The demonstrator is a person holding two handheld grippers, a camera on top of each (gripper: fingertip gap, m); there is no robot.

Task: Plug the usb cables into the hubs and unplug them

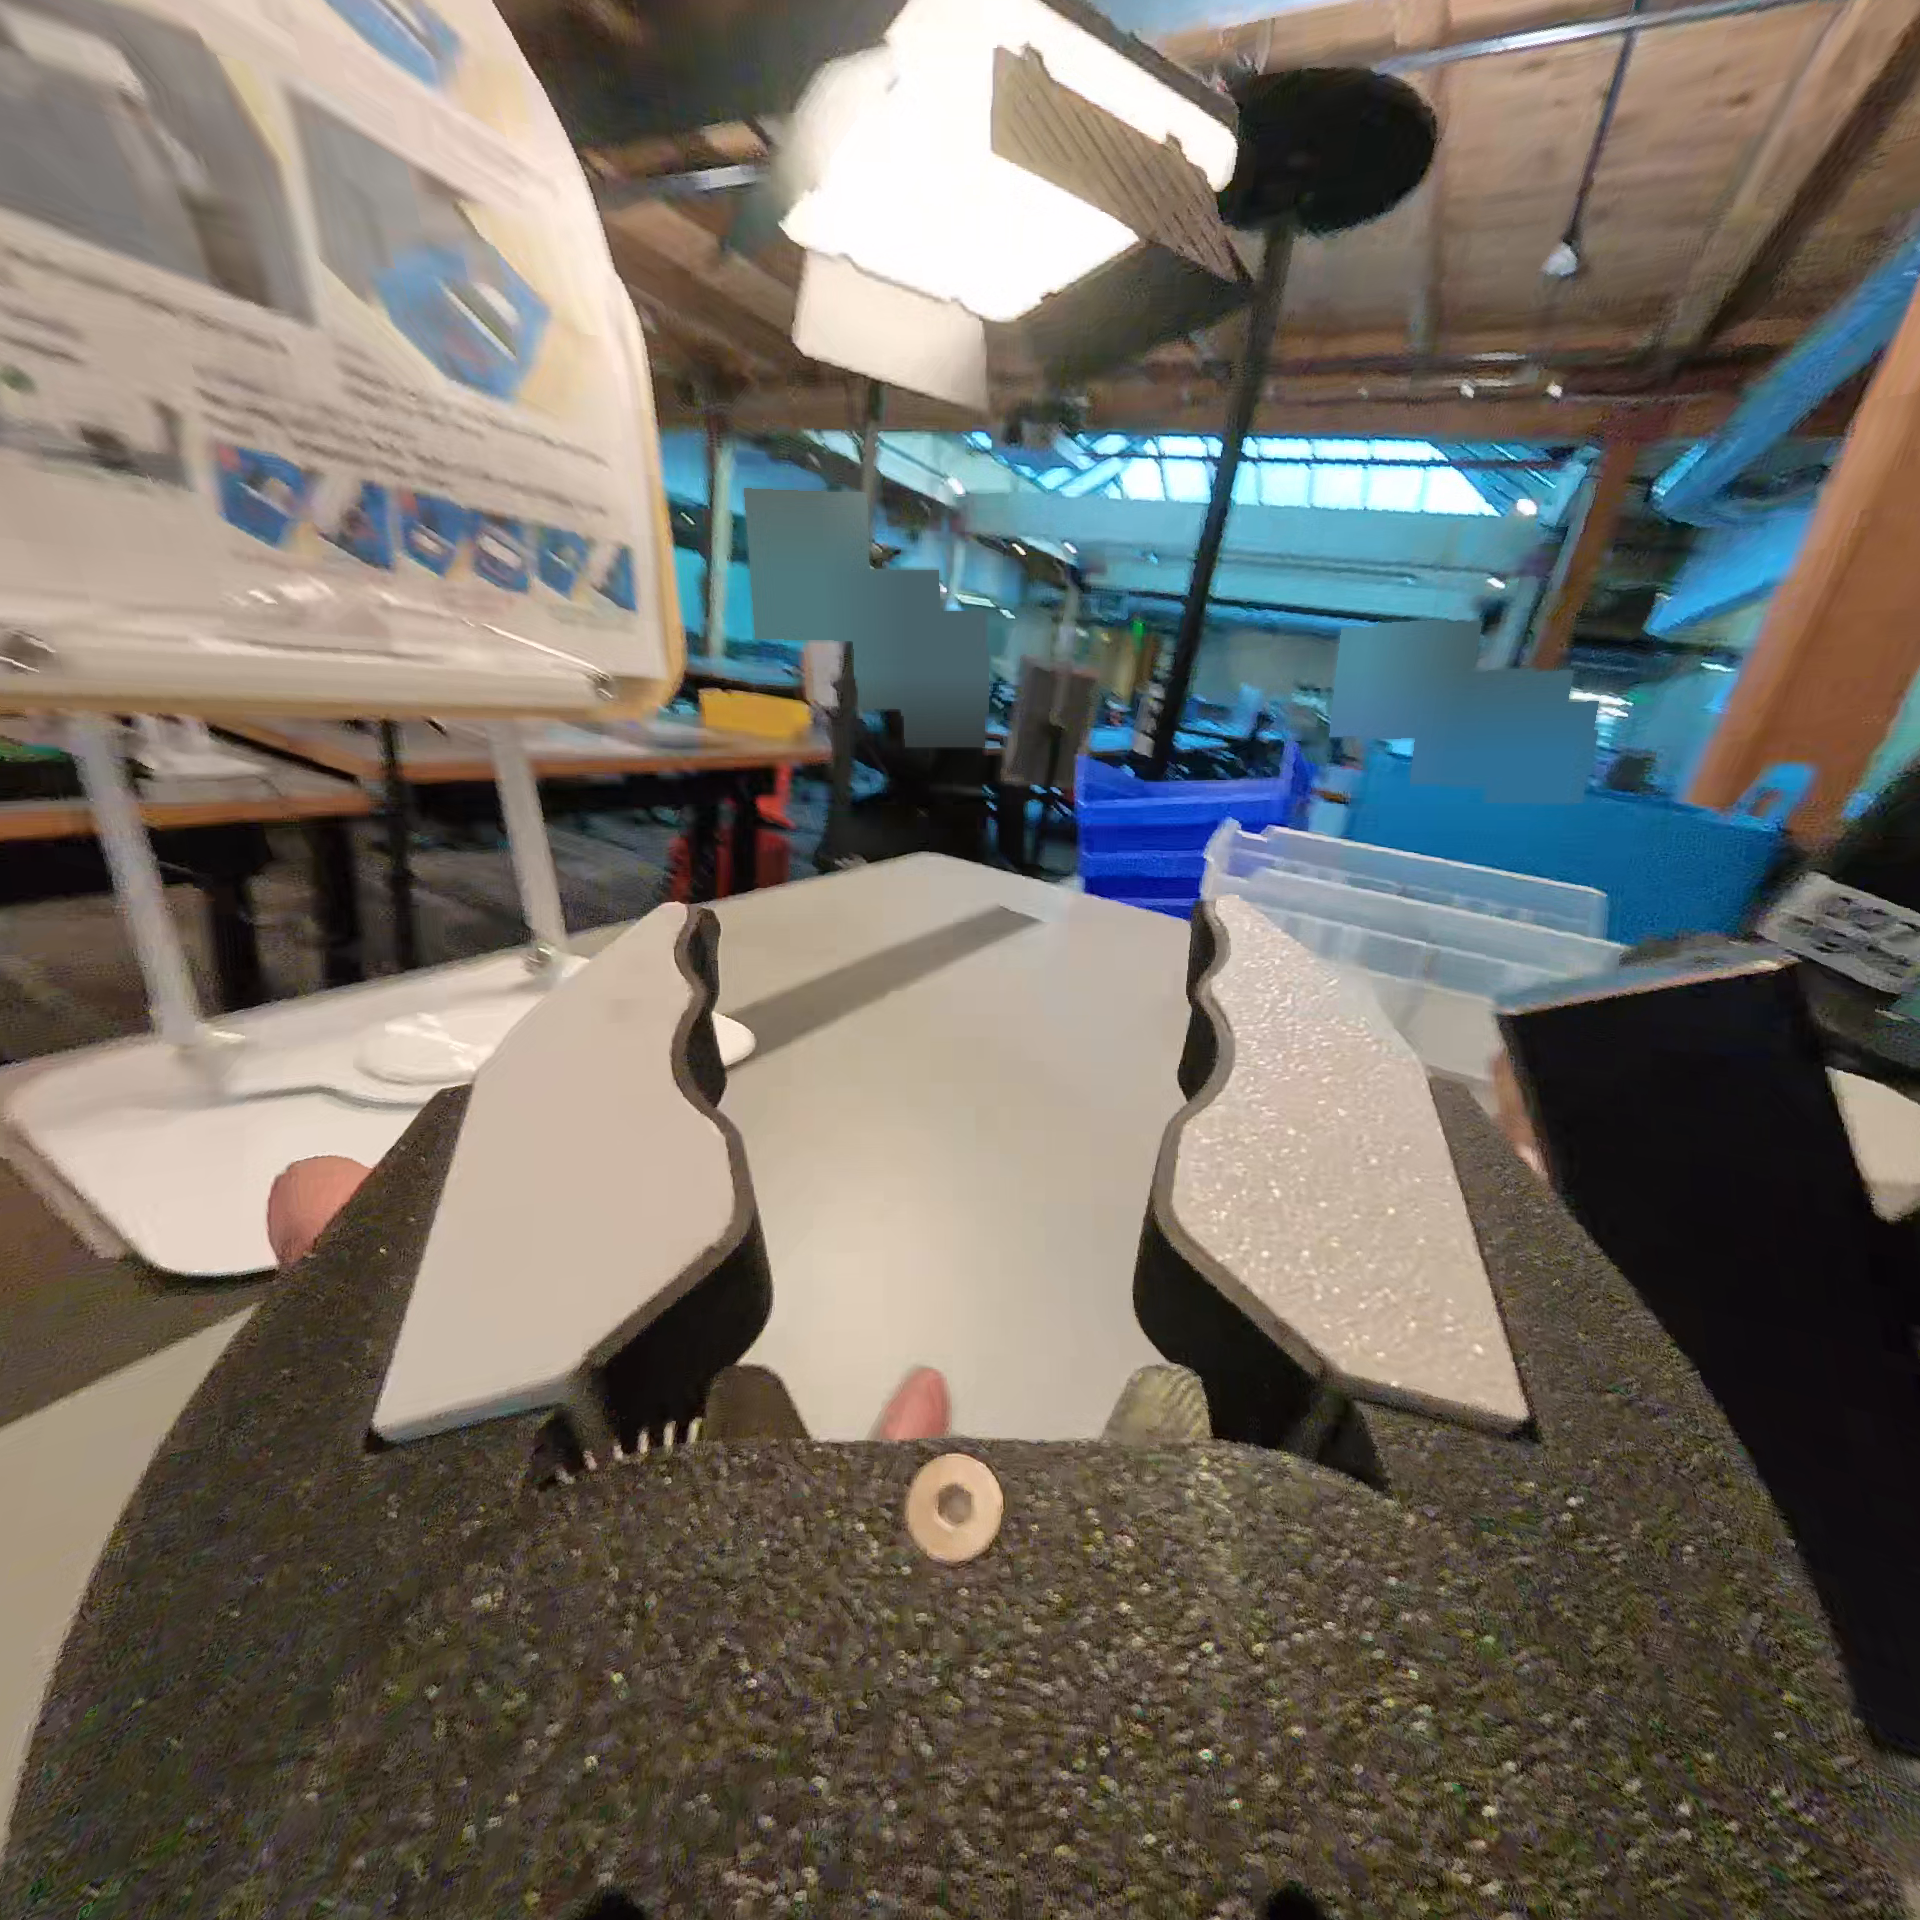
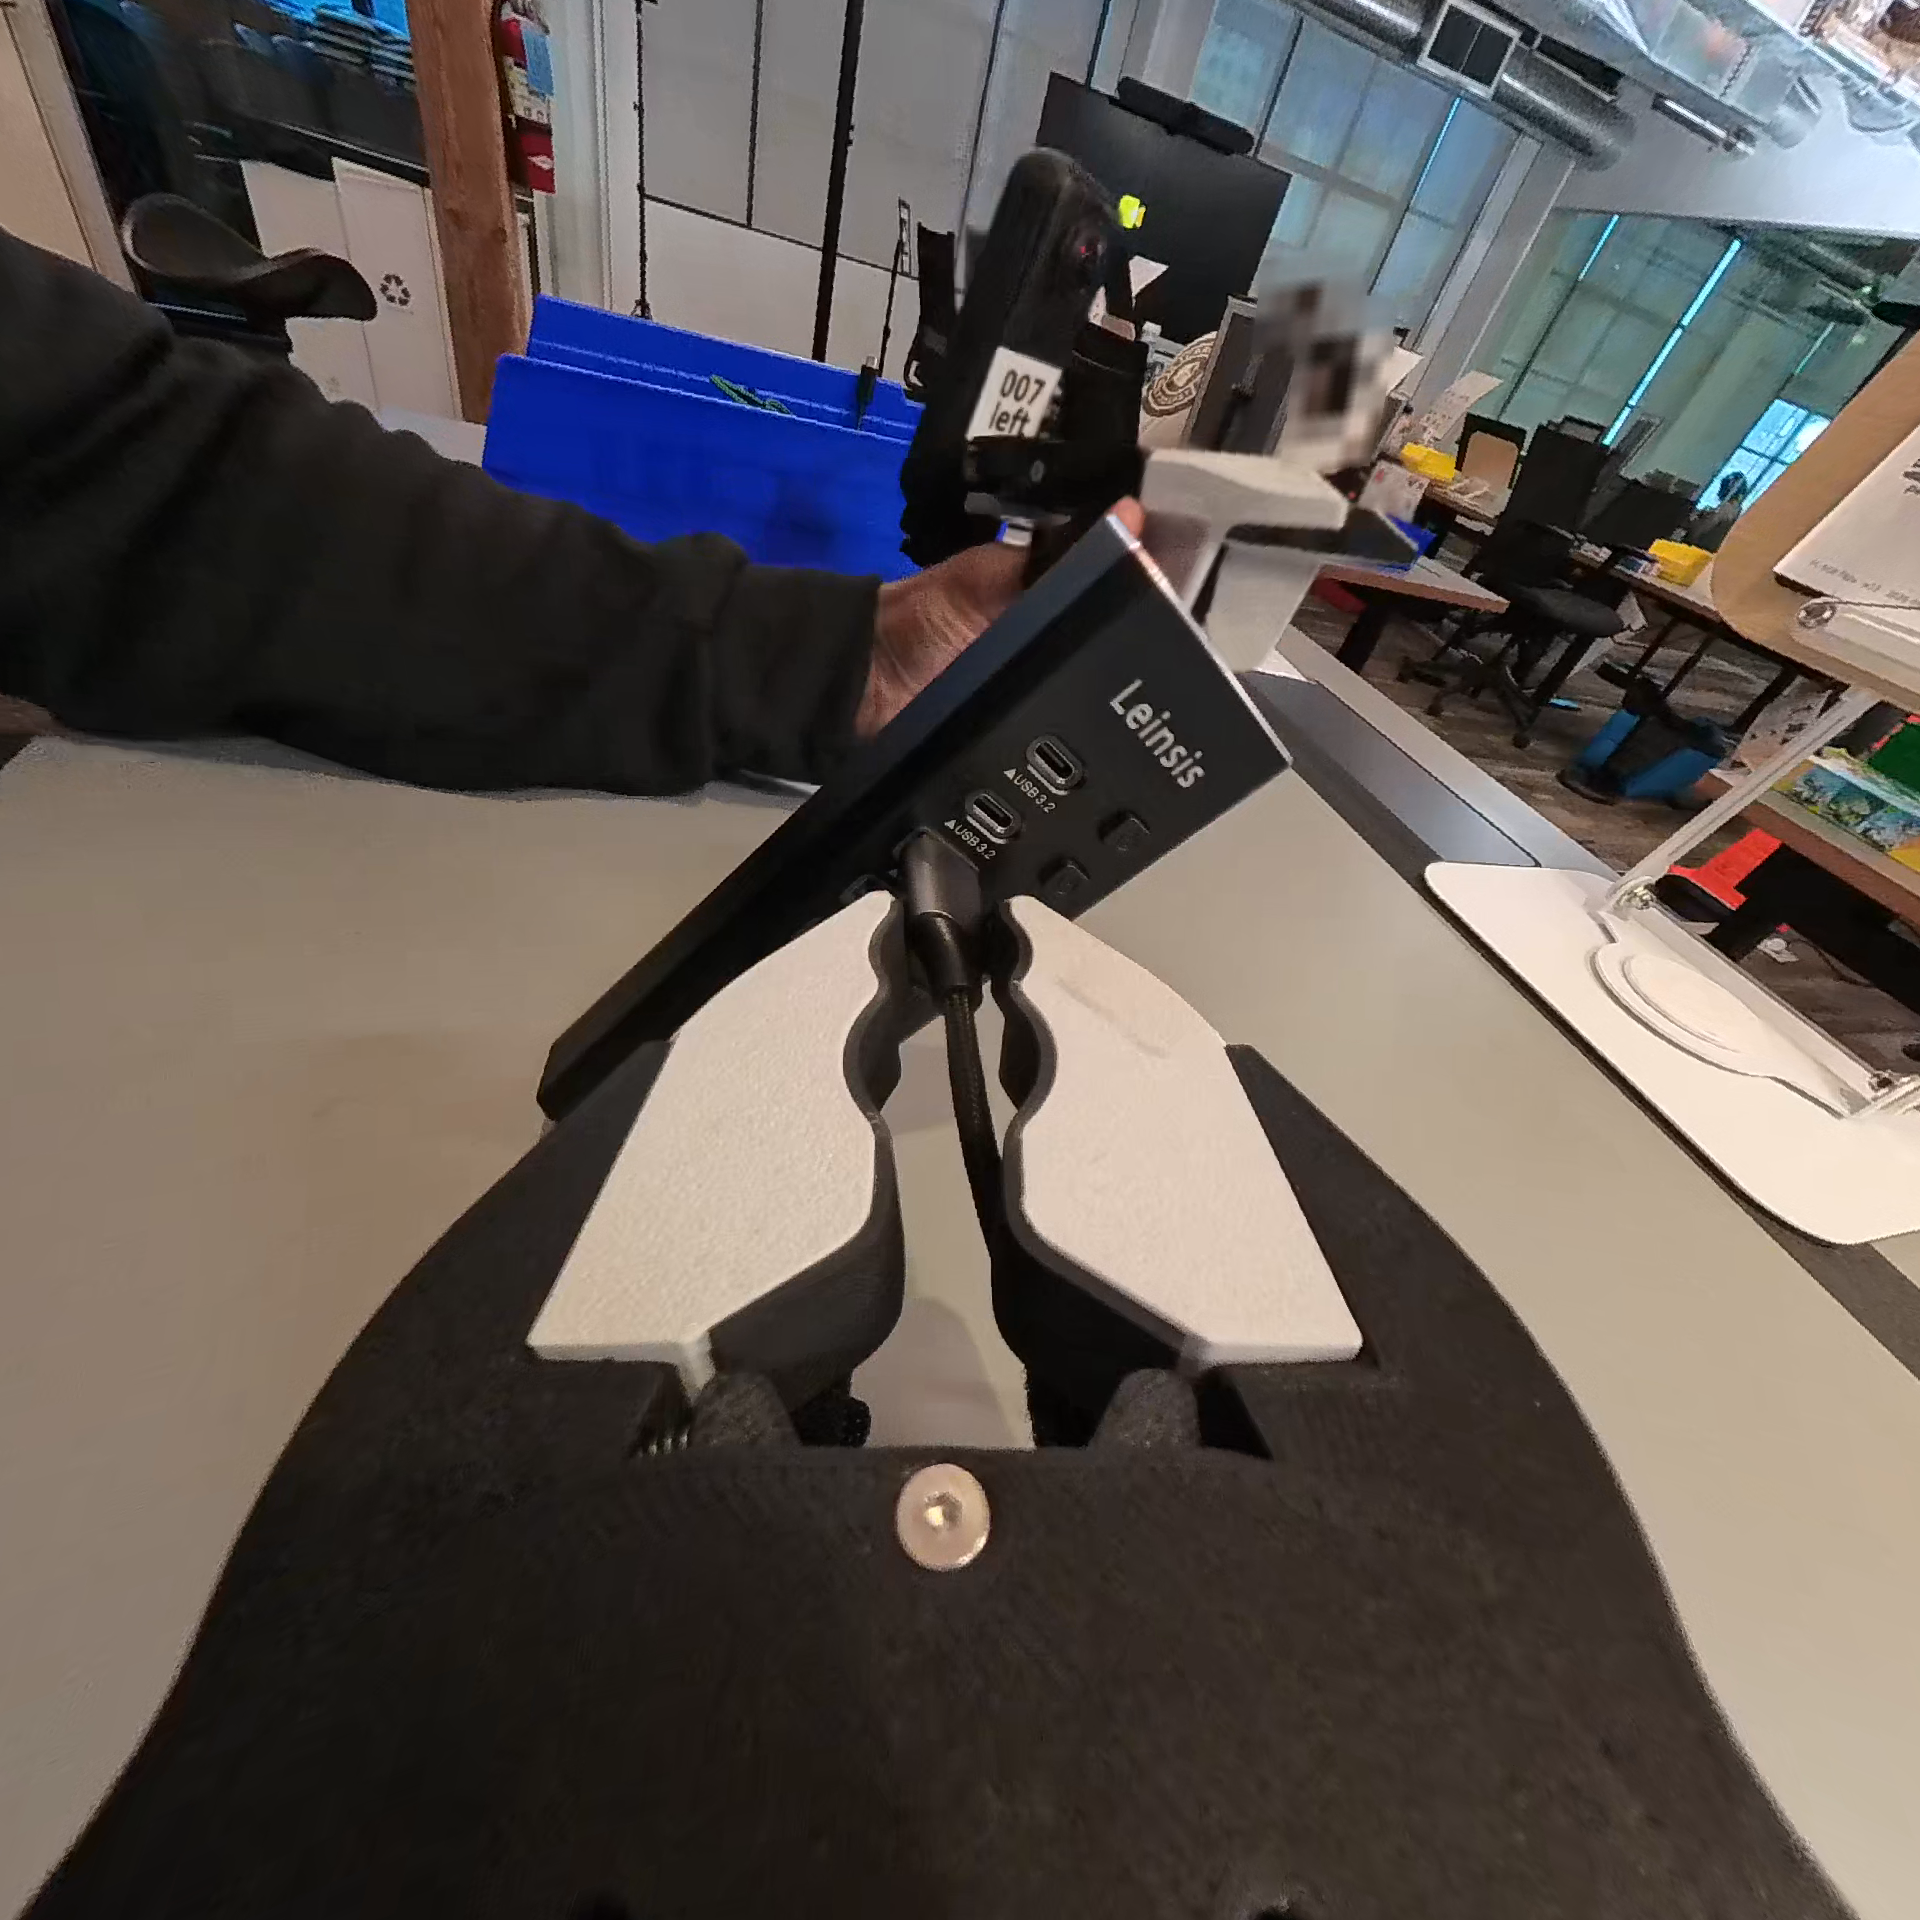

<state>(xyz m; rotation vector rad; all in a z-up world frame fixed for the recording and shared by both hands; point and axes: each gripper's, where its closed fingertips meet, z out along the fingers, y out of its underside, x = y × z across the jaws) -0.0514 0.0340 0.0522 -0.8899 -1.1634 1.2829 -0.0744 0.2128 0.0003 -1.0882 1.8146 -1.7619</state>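
Observation:
My right gripper (image 2: 945, 925) is shut on the dark plug (image 2: 935, 883) of a braided USB cable (image 2: 977, 1122), which runs back between the fingers. The plug sits in a port on the face of a black hub (image 2: 1132, 727). The hub is tilted up off the grey table (image 2: 260, 987), its far end against a person's hand (image 2: 935, 634) that holds the left gripper (image 2: 1299, 520). In the left wrist view my left gripper (image 1: 951, 956) is open and empty above the table (image 1: 935, 1143). The hub (image 1: 1704, 1299) shows as a black block just outside its right finger.
A document stand with a white base (image 1: 156, 1143) stands on the table's edge and also shows in the right wrist view (image 2: 1662, 1039). Blue bins (image 1: 1174, 821) and a clear plastic organizer (image 1: 1403, 925) sit at the far end. A lit lamp (image 1: 987, 177) hangs overhead.

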